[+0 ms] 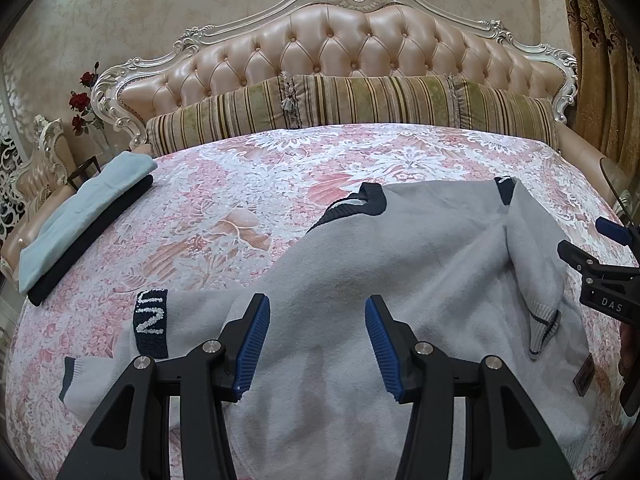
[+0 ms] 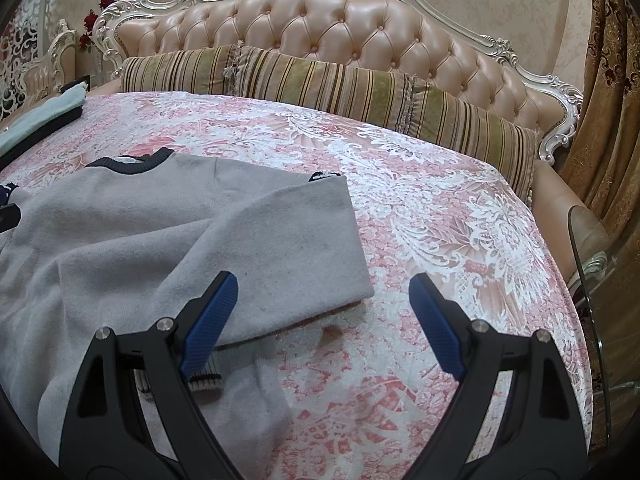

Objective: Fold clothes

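Note:
A grey sweater (image 1: pixel 400 264) with a navy collar (image 1: pixel 362 202) lies spread on the bed, back up. Its right sleeve (image 1: pixel 536 256) is folded inward across the body, cuff (image 1: pixel 542 330) toward me. The left sleeve, with a navy lettered band (image 1: pixel 151 322), stretches out to the left. My left gripper (image 1: pixel 316 340) hovers over the sweater's middle, jaws half apart, nothing between them. In the right wrist view the sweater (image 2: pixel 132 240) fills the left side. My right gripper (image 2: pixel 324 312) stands wide open above the folded sleeve's edge (image 2: pixel 304 240) and the bedspread. The right gripper (image 1: pixel 592 256) also shows at the left view's right edge.
A pink floral bedspread (image 1: pixel 248 184) covers the bed. A stack of folded clothes (image 1: pixel 84 216), light blue on dark navy, lies at the far left; the stack (image 2: pixel 36 124) also shows in the right view. Striped bolsters (image 1: pixel 352 104) line the tufted headboard (image 2: pixel 320 28). A glass table edge (image 2: pixel 584 264) is at the right.

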The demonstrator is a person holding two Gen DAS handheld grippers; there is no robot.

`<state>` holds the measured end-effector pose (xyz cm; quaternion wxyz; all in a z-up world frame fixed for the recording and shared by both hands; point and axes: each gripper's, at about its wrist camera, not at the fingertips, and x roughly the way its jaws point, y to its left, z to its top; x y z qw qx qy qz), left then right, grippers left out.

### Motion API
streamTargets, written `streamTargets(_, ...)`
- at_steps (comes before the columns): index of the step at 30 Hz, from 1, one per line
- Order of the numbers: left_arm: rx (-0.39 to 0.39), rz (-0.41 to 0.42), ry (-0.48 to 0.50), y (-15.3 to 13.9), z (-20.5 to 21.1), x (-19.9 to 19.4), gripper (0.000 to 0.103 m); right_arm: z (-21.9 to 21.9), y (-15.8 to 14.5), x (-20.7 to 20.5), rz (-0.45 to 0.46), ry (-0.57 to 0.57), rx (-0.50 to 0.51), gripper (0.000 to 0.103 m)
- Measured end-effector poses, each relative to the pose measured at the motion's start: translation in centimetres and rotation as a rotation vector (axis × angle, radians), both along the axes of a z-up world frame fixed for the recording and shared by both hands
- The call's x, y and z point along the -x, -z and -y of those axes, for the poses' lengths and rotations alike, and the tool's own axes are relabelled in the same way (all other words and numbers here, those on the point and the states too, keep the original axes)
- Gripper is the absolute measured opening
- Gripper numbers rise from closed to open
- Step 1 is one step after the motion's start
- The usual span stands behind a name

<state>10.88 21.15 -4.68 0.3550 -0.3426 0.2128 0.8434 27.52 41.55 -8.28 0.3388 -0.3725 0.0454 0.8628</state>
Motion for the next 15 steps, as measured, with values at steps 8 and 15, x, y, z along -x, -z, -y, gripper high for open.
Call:
streamTargets(8,0.002,0.002,0.001,0.16,-0.08,-0.03,0.051,-0.03,0.03,-0.02,0.0,0.0,0.002,0.089)
streamTargets(15,0.004,0.003,0.002,0.23,-0.21,-0.2,0.051,-0.01,0.04,-0.03,-0.005,-0.006,0.015,0.089)
